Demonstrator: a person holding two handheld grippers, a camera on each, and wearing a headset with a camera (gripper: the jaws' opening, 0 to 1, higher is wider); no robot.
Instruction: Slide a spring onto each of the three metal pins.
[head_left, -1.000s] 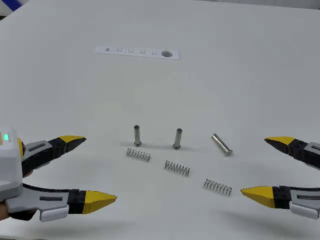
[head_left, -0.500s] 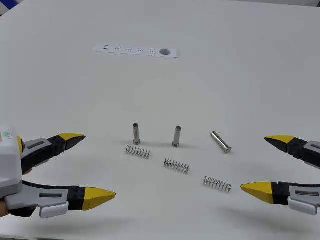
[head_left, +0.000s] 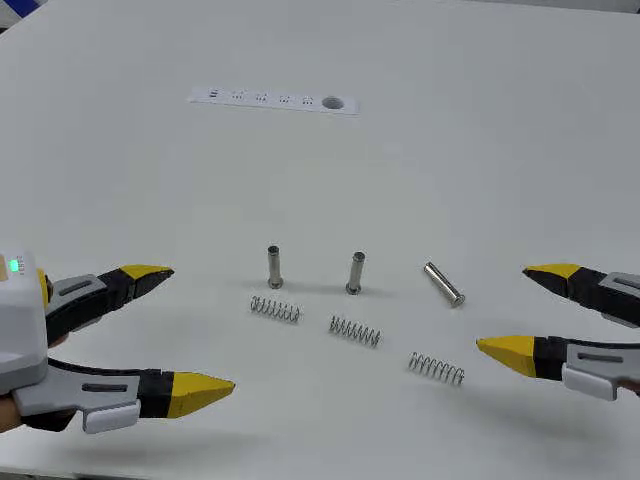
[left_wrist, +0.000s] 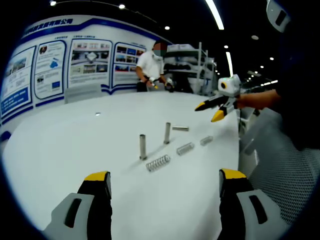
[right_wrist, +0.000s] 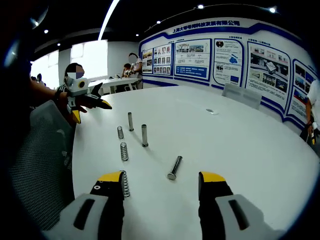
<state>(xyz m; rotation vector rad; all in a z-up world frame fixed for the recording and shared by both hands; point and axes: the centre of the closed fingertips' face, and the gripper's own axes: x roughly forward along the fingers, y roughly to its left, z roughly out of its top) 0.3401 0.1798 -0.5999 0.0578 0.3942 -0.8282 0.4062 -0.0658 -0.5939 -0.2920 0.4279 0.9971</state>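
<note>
We see three short cylinder pins of shiny metal on the smooth white table (head_left: 480, 160). The left pin (head_left: 274, 267) and the middle pin (head_left: 356, 273) stand upright on their wider heads, and the right pin (head_left: 443, 285) lies on its side. In front of each pin, a little apart from it, lies a thin coiled wire spring: the left spring (head_left: 275, 309), the middle spring (head_left: 355, 331) and the right spring (head_left: 436, 369). The left gripper (head_left: 200, 328), black with yellow tips, hovers to the left, its jaws wide apart and empty. The right gripper (head_left: 503, 308) mirrors it near the right spring. A flat white power strip (head_left: 273, 99) lies well behind.
</note>
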